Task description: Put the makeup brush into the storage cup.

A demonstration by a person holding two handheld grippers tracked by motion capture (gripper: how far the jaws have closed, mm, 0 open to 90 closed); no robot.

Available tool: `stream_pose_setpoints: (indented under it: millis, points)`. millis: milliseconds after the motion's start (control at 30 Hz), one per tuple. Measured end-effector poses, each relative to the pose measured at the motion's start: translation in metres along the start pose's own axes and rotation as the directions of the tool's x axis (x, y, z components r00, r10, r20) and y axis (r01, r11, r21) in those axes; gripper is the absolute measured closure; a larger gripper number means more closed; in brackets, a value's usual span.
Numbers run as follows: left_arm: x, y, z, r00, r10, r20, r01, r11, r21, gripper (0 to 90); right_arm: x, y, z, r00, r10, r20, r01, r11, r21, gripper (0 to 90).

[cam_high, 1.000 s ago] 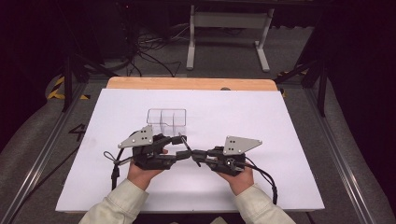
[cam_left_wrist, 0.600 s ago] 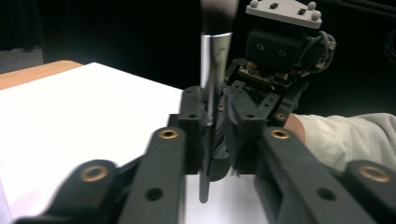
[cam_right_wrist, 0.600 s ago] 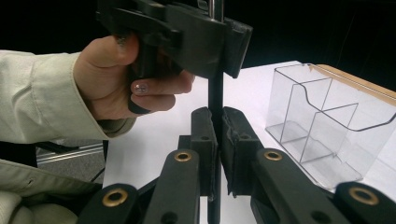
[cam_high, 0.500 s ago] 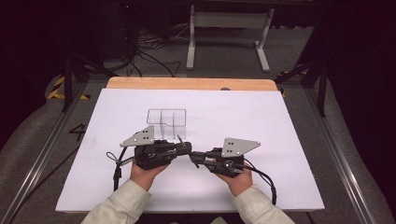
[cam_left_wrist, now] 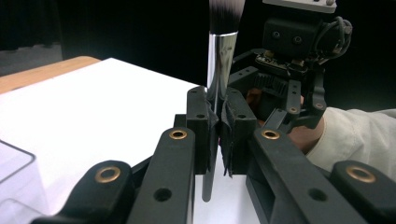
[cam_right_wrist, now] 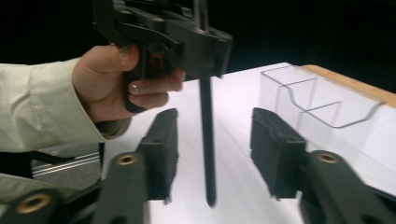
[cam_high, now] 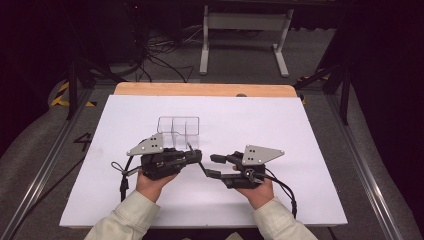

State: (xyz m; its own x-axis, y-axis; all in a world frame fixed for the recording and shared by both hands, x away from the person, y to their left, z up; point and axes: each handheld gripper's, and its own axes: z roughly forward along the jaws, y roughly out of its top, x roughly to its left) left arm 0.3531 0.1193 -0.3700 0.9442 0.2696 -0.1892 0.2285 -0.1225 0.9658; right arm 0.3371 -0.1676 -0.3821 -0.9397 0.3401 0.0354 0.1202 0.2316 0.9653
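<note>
A makeup brush (cam_left_wrist: pixel 219 60) with a silver ferrule, dark bristles and a thin black handle stands nearly upright over the white table. My left gripper (cam_left_wrist: pixel 218 135) is shut on it just below the ferrule. In the high view the left gripper (cam_high: pixel 196 156) sits at the table's middle, with the brush (cam_high: pixel 202 169) slanting down from its tips. My right gripper (cam_high: pixel 214 166) faces it from the right and is open. In the right gripper view the black handle (cam_right_wrist: pixel 207 140) hangs in the gap of the right gripper (cam_right_wrist: pixel 215 149), touching neither pad.
A clear plastic organizer (cam_high: pixel 178 125) with compartments stands just behind the left gripper, and it appears again as the organizer (cam_right_wrist: pixel 317 100) at the right. The white sheet (cam_high: pixel 300 130) covers a wooden table. A metal stand (cam_high: pixel 240 30) and cables lie on the floor beyond.
The right gripper has opened and drawn back slightly to the right, off the brush handle. The left gripper keeps hold of the brush and has barely moved.
</note>
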Motion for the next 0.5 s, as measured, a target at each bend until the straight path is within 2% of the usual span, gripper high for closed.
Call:
stream_pose_setpoints:
  millis: [100, 167, 233, 267, 333, 400, 500]
  points:
    - [0.001, 0.003, -0.005, 0.9996, 0.013, -0.024, -0.013, 0.9999, 0.004, 83.5, -0.004, 0.0, -0.005, 0.9994, 0.028, -0.021, -0.028, 1.0, -0.01, 36.0]
    - [0.002, 0.005, -0.007, 0.9989, 0.025, -0.039, -0.025, 0.9997, 0.007, 83.4, -0.006, 0.0, -0.008, 0.9996, 0.026, -0.005, -0.026, 1.0, -0.013, 26.3]
    - [0.002, 0.006, -0.009, 0.9987, 0.023, -0.046, -0.022, 0.9997, 0.01, 83.5, -0.006, 0.0, -0.01, 0.9997, 0.023, 0.0, -0.023, 1.0, -0.012, 23.9]
    - [0.003, 0.008, -0.012, 0.9977, 0.021, -0.065, -0.021, 0.9997, 0.008, 83.4, -0.007, -0.001, -0.013, 0.9993, 0.017, 0.033, -0.017, 1.0, -0.001, 17.8]
    - [0.004, 0.01, -0.013, 0.9965, 0.027, -0.079, -0.025, 0.9996, 0.016, 83.5, -0.007, -0.001, -0.015, 0.999, 0.016, 0.041, -0.016, 1.0, 0.003, 16.2]
    - [0.004, 0.012, -0.013, 0.9951, 0.031, -0.094, -0.028, 0.9991, 0.032, 83.4, -0.009, -0.004, -0.02, 0.9971, 0.023, 0.073, -0.025, 0.999, 0.021, 10.3]
    - [0.006, 0.016, -0.016, 0.9933, 0.038, -0.109, -0.034, 0.9986, 0.04, 83.5, -0.012, -0.008, -0.026, 0.9947, 0.039, 0.095, -0.041, 0.999, 0.022, 7.9]
